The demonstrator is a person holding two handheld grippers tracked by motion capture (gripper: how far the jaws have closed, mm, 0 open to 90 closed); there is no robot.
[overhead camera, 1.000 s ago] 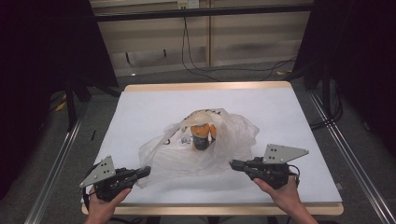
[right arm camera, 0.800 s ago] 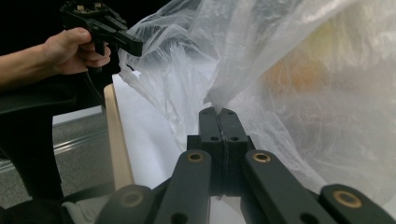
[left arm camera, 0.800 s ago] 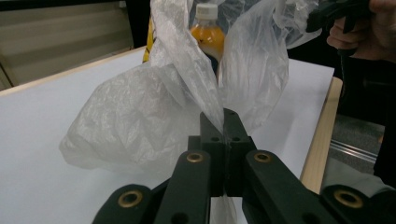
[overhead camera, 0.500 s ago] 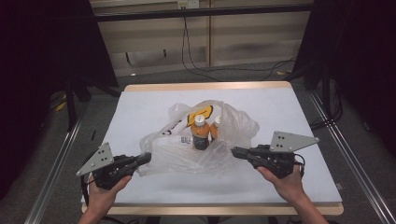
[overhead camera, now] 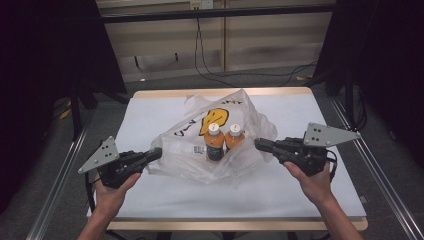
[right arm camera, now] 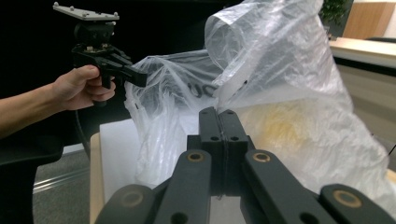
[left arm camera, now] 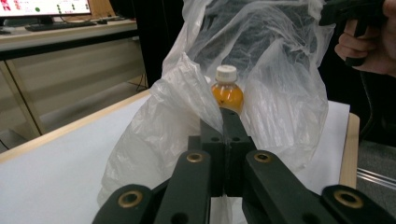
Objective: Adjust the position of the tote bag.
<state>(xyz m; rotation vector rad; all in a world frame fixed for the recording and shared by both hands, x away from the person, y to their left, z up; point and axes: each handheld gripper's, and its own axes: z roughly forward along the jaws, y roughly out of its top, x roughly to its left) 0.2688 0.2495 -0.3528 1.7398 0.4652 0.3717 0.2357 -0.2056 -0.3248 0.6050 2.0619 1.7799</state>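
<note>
My left gripper (overhead camera: 156, 154) is clenched on the left edge of the plastic bag (overhead camera: 220, 145) – the film pinched between its jaws. 2 orange bottles (overhead camera: 224, 141) stand upright inside, mid-table (overhead camera: 150, 200). My right gripper (overhead camera: 260, 144) is clamped on the bag's right edge.

Counter (overhead camera: 150, 200): I have one plastic bag (overhead camera: 190, 155) at its middle, drawn up between my two grippers. In the bag: two bottles (overhead camera: 224, 141), upright, side by side and touching. Left gripper (overhead camera: 156, 154) at the bag's left edge, fingers pinching the film. Right gripper (overhead camera: 260, 145) at the bag's right edge, likewise pinching it. Floor cables (overhead camera: 210, 75) behind the counter.
</note>
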